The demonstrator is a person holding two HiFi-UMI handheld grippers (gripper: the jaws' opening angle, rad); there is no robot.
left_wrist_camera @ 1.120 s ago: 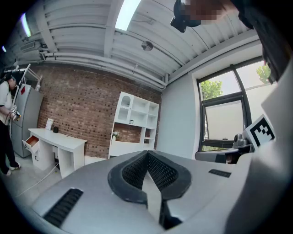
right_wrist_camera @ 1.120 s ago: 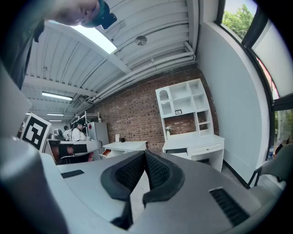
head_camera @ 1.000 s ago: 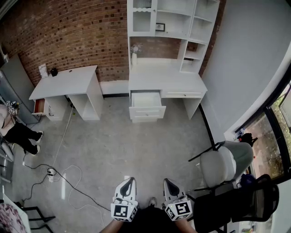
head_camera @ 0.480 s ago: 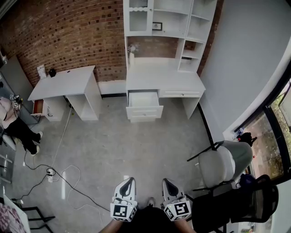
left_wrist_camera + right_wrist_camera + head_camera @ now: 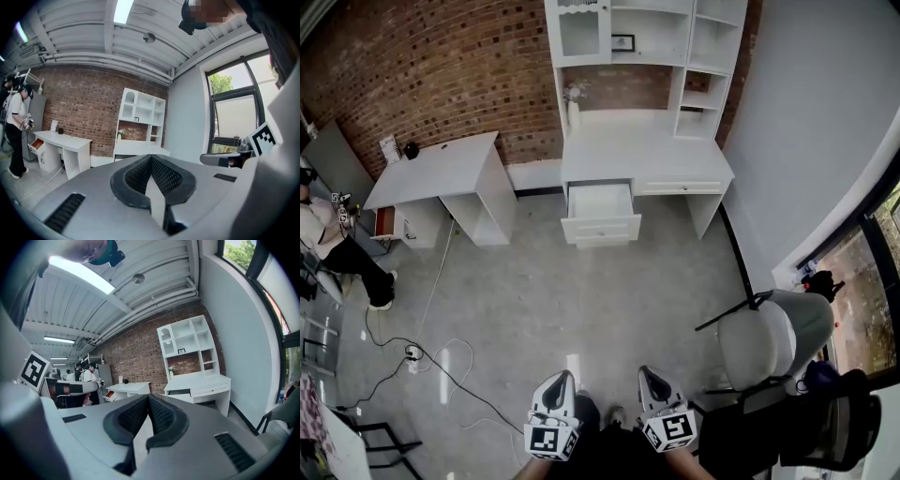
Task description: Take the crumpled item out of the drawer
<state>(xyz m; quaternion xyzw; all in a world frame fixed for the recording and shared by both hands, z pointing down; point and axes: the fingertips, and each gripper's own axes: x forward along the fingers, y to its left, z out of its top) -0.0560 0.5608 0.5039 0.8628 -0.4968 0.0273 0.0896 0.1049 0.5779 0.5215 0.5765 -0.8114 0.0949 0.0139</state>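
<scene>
Left gripper: held low, close to my body, jaws pressed together, nothing between them. Right gripper: just beside it, same state, jaws together, empty. Both point fwd toward white desk w/ hutch against brick wall, well apart from me across grey floor. Drawer: under desk's left half, standing open, inside reads plain white; crumpled item can't be made out from here. Second white desk: left of the first, small red-lined drawer open at its far end. Person: left edge. Chair: to my right. Cable: on floor, left.
</scene>
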